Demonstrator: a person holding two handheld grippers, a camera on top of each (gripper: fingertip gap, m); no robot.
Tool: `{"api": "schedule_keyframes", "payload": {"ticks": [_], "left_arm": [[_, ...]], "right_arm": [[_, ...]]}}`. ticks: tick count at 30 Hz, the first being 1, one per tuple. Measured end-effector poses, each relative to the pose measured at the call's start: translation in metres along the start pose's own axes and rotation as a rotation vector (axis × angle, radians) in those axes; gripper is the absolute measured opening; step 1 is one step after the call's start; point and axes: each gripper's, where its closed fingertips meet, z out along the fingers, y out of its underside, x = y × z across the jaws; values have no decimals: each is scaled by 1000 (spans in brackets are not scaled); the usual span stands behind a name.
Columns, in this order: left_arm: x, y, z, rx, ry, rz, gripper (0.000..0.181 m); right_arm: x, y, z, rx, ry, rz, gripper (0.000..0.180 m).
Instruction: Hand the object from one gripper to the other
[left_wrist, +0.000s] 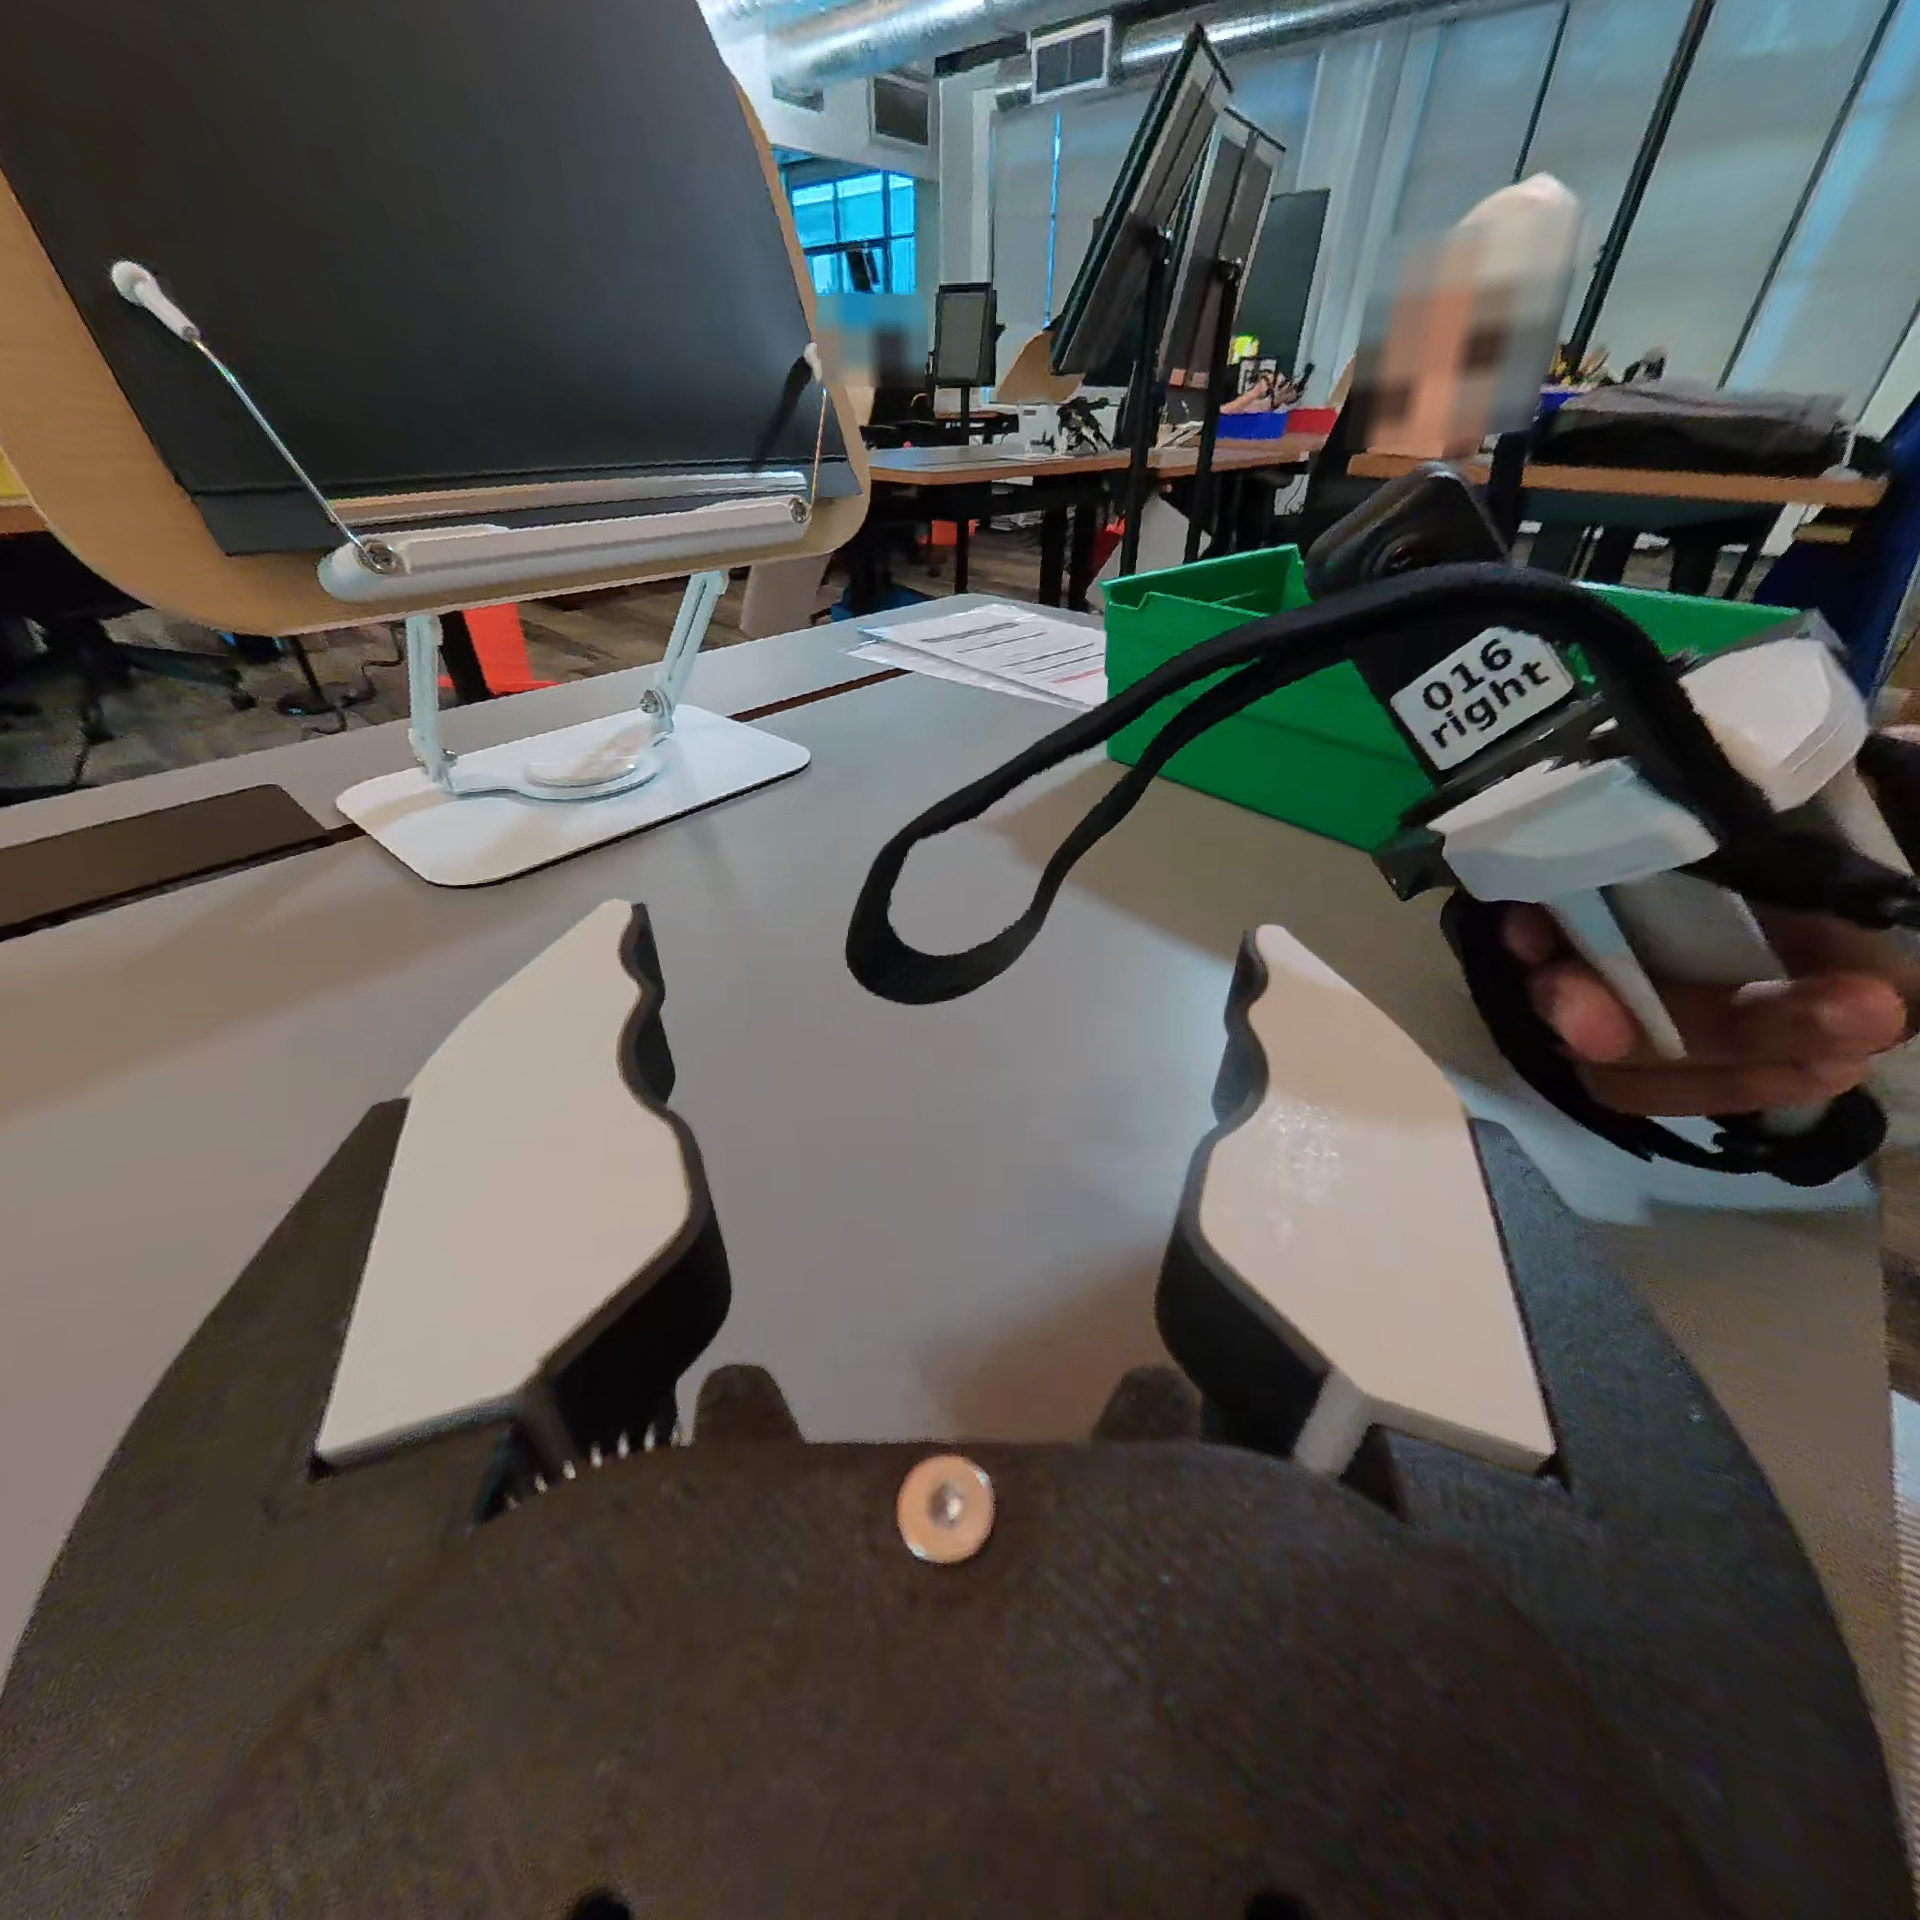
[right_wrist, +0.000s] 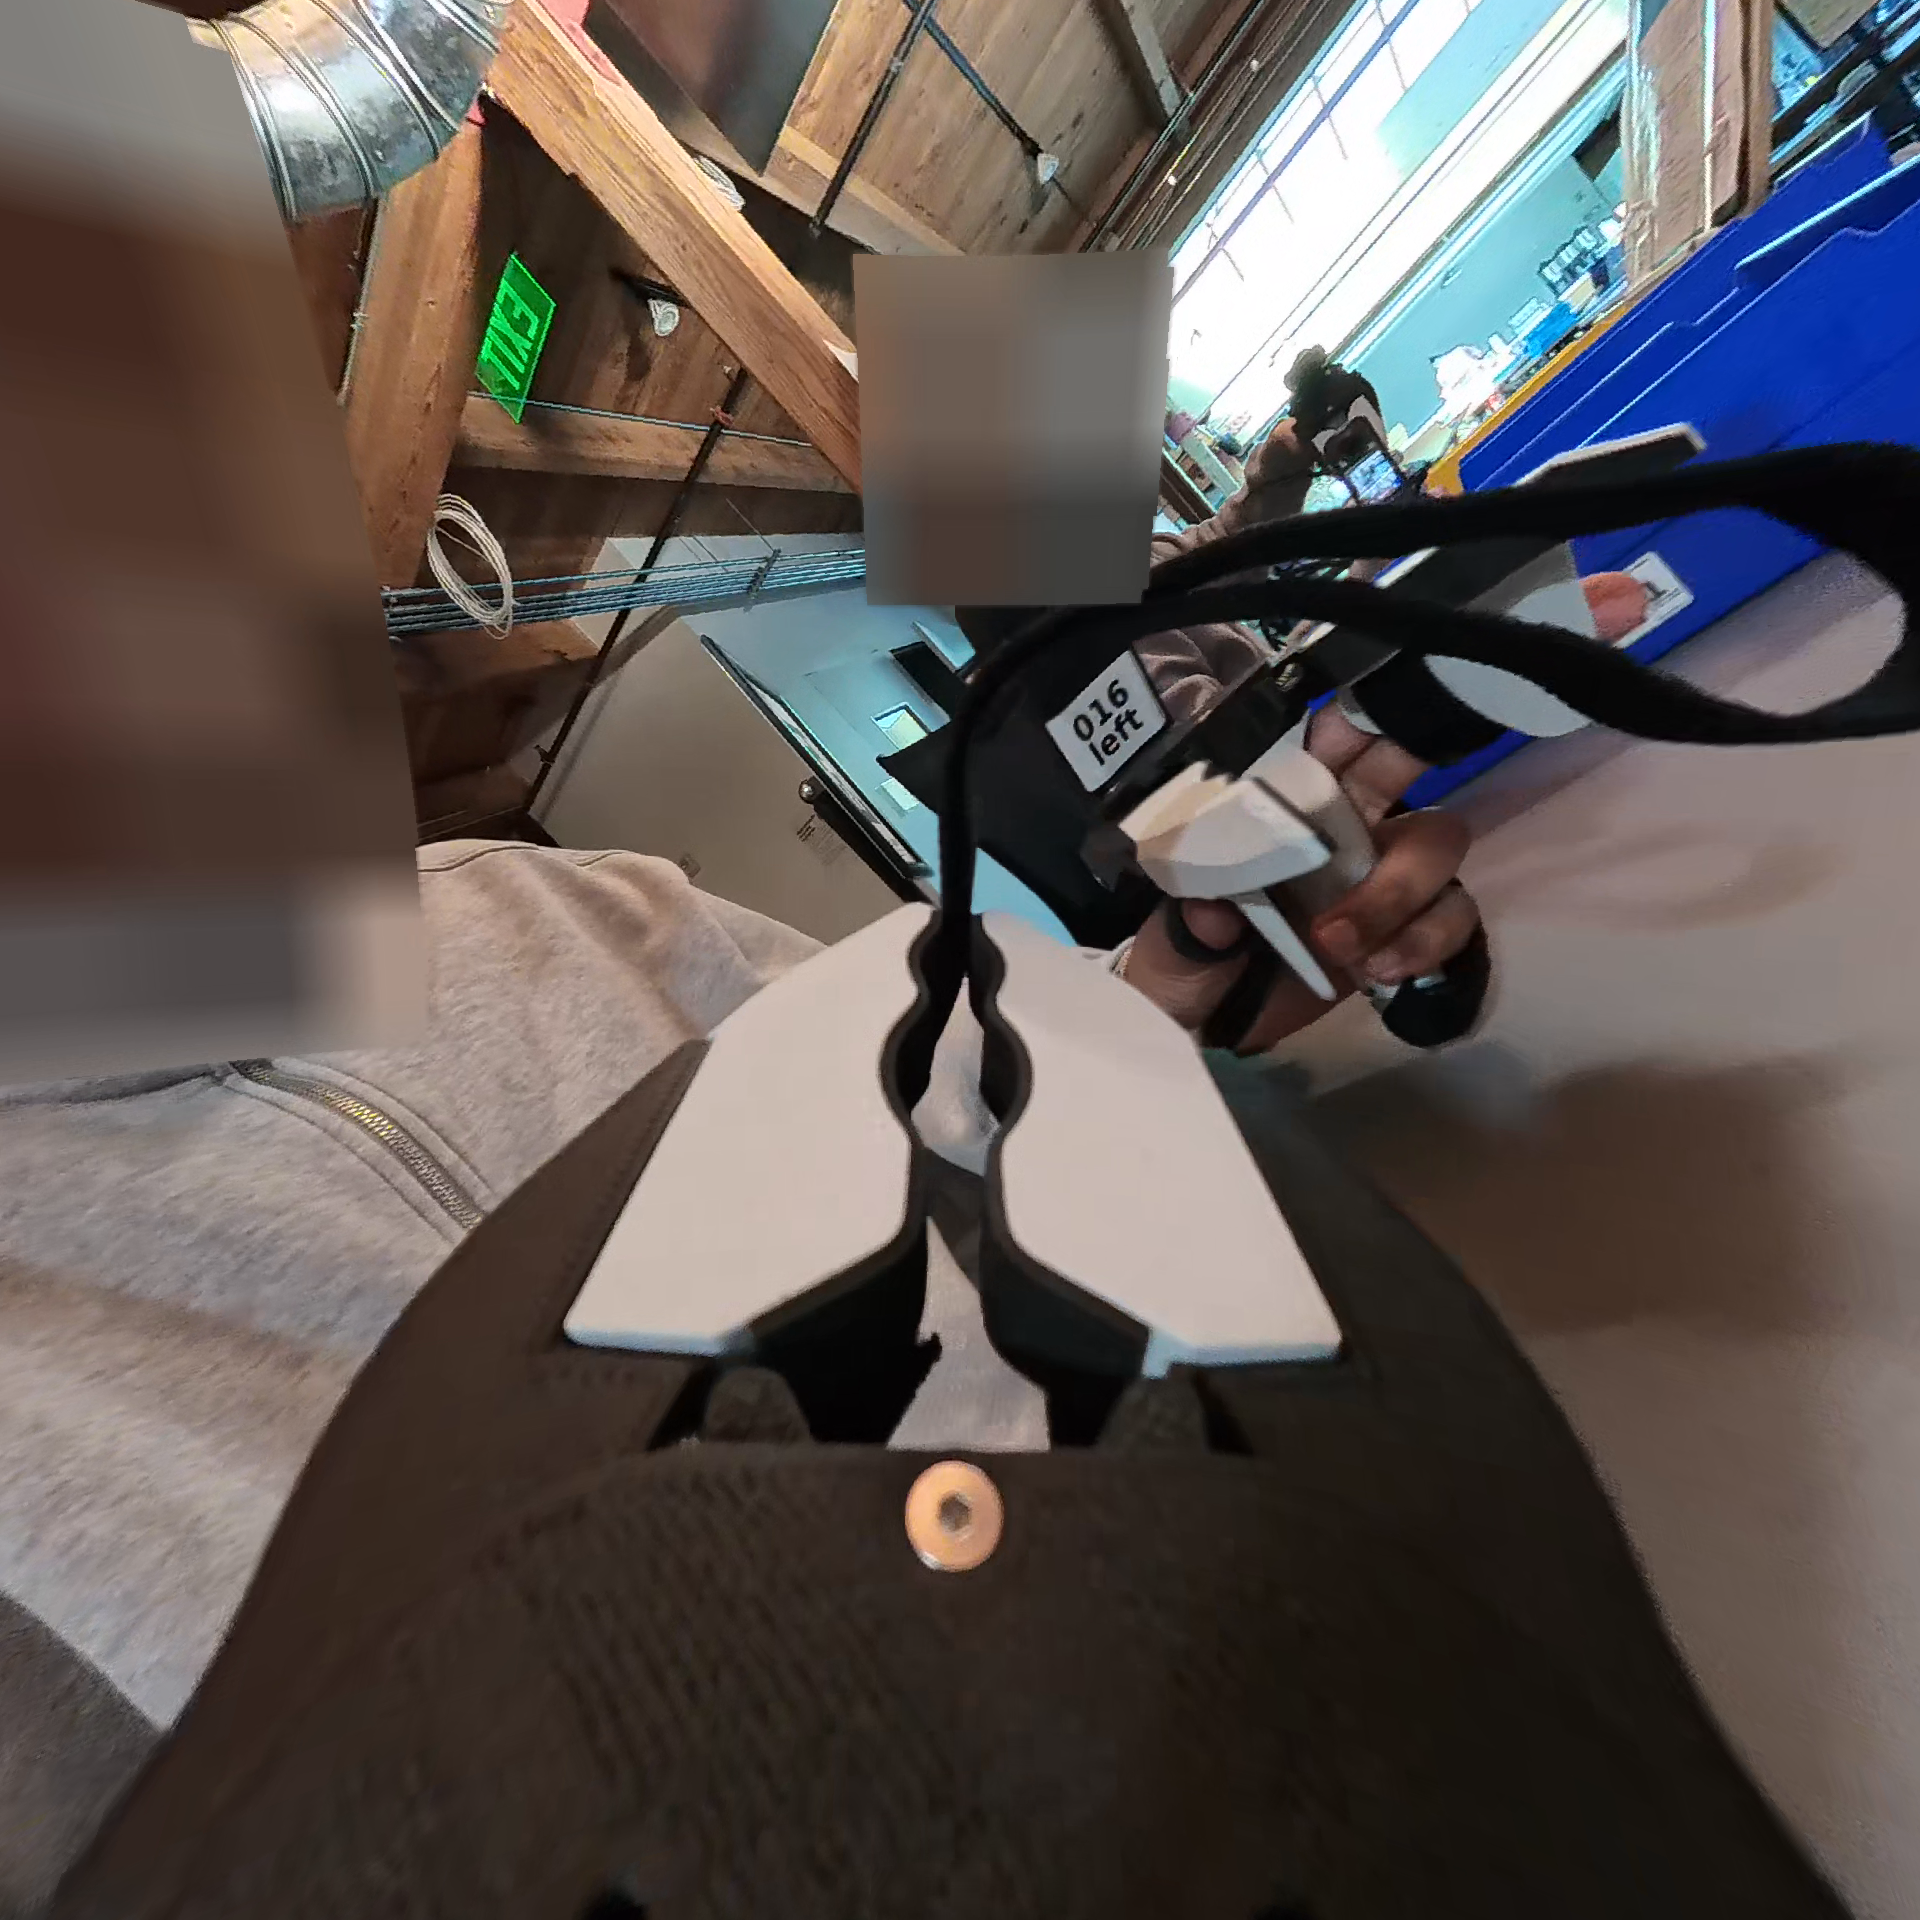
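- Left wrist view: left gripper (left_wrist: 940, 1023) has its jaws spread wide, nothing between them, only bare grey table (left_wrist: 260, 1039) showing in the gap.
- Black strap (left_wrist: 935, 935) hangs in a loop just ahead of the fingertips and slightly right of centre – apart from both fingers, no contact.
- The strap runs up and right to the right gripper (left_wrist: 1558, 831), held in a hand (left_wrist: 1714, 1029) to the right of the jaws; its own jaws are not readable from here.
- Room: table surface ahead of and left of the jaws is open up to the stand base.
- Surroundings: a tablet stand (left_wrist: 561, 779) carrying a dark panel ahead-left, a green bin (left_wrist: 1268, 727) ahead-right behind the strap, papers (left_wrist: 987, 649) beside the bin.
- Right wrist view: right gripper (right_wrist: 951, 940) has its jaws pressed nearly together, clamping the black strap (right_wrist: 951, 831) at the tips – the strap rises from the tips, then arcs right into a loop.
- Left gripper (right_wrist: 1216, 831) sits ahead-right of the tips under that arc, in a hand (right_wrist: 1382, 935); its finger gap is not visible from this angle.
- A grey sweatshirt (right_wrist: 312, 1195) fills the left side, close to the jaws; a blue bin (right_wrist: 1714, 416) is far ahead-right beyond the loop.
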Motion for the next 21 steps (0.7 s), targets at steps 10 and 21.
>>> {"api": "schedule_keyframes", "payload": {"ticks": [10, 21], "left_arm": [[8, 5, 0, -39, -19, 237, 73], [18, 8, -1, -50, 32, 286, 31]], "right_arm": [[-14, 10, 8, -34, -99, 70, 4], [-26, 12, 10, -46, -185, 104, 4]]}}
